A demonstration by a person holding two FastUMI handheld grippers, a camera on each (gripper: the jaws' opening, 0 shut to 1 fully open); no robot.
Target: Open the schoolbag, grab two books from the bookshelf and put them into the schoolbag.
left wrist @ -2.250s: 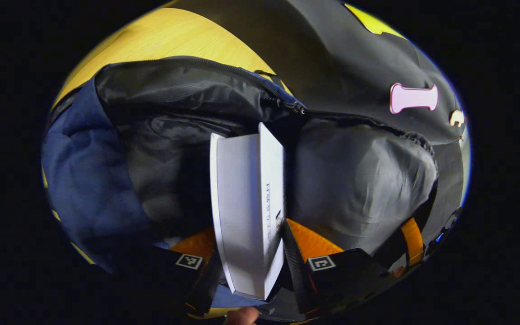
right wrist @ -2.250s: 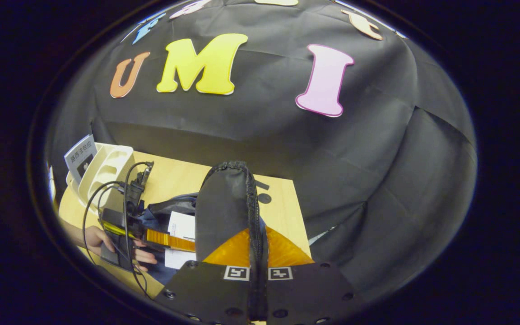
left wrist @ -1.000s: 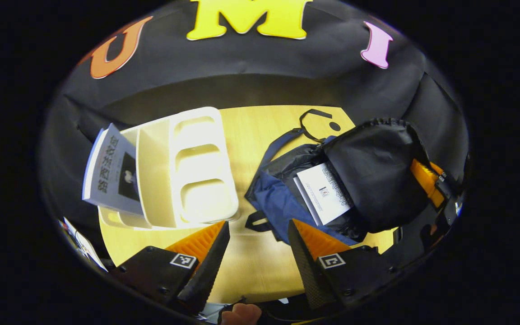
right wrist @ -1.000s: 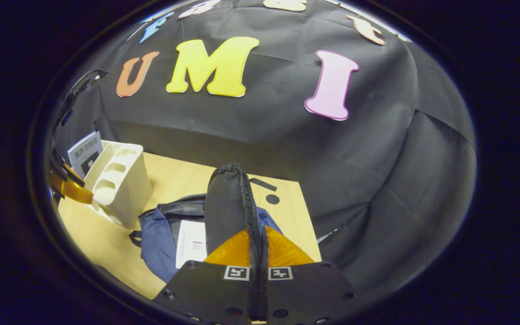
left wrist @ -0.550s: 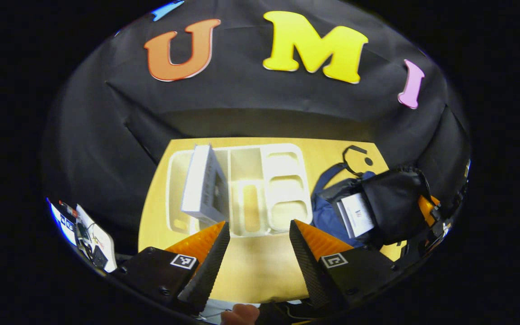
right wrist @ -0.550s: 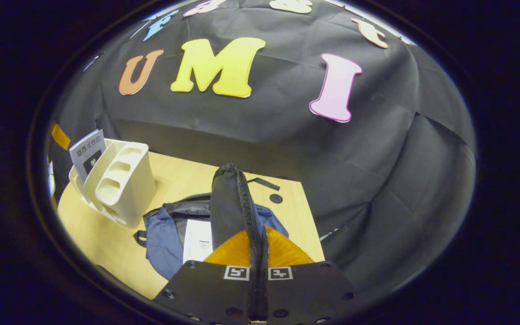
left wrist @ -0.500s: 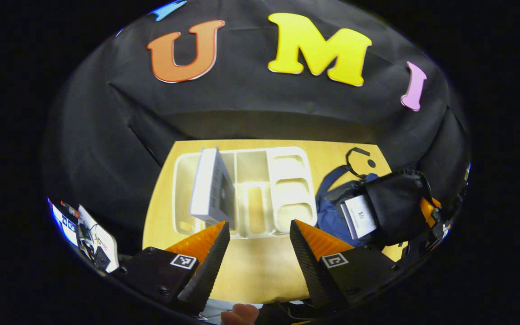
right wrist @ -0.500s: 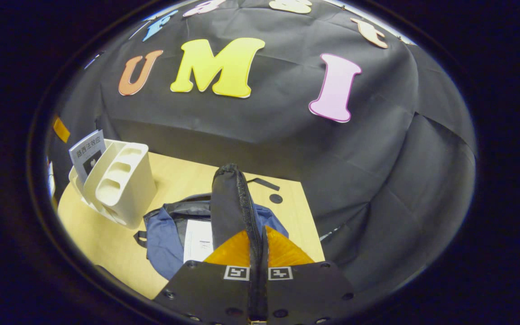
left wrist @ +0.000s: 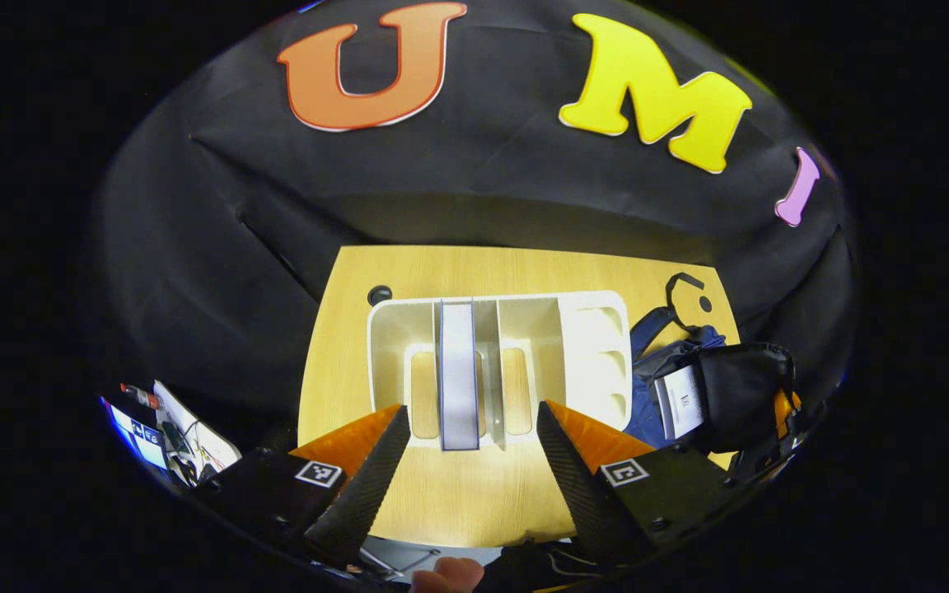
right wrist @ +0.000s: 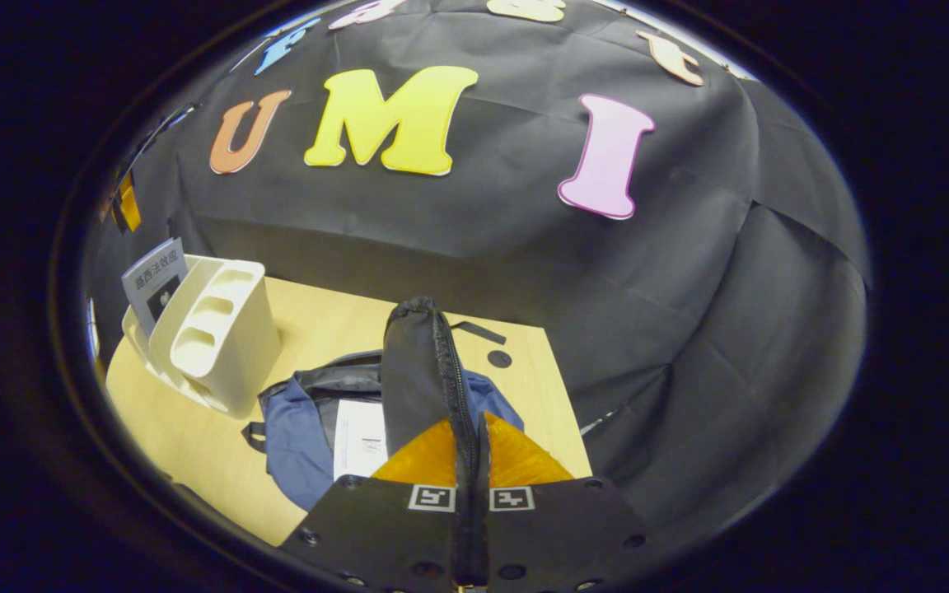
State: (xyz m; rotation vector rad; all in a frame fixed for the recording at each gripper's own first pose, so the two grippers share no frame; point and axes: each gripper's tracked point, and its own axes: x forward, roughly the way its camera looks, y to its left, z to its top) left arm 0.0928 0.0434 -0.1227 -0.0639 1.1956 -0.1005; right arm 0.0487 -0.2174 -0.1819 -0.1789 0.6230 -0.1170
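Observation:
A white bookshelf (left wrist: 598, 329) stands on the wooden table (left wrist: 359, 280), with one book (left wrist: 458, 375) upright in a middle slot. My left gripper (left wrist: 473, 408) is open, hanging above and in front of the shelf, and that book lines up between its fingers. To the right lies the blue schoolbag (left wrist: 643, 403), with a white book (left wrist: 680, 401) inside it. My right gripper (right wrist: 474, 422) is shut on the bag's black flap (right wrist: 417, 371) and holds it up. In the right gripper view the bag (right wrist: 293, 445), the book inside (right wrist: 359, 441) and the bookshelf (right wrist: 219, 329) lie to the left.
A round cable hole (left wrist: 379, 294) sits at the table's far left corner. The bag's black strap loop (left wrist: 684, 288) lies on the table behind the bag. Small items (left wrist: 170, 428) show beyond the table's left edge. Black cloth walls close in behind.
My left gripper let go of the white book inside the bag, drew back out and swung left to face the bookshelf. The right gripper kept holding the flap up, nearly still.

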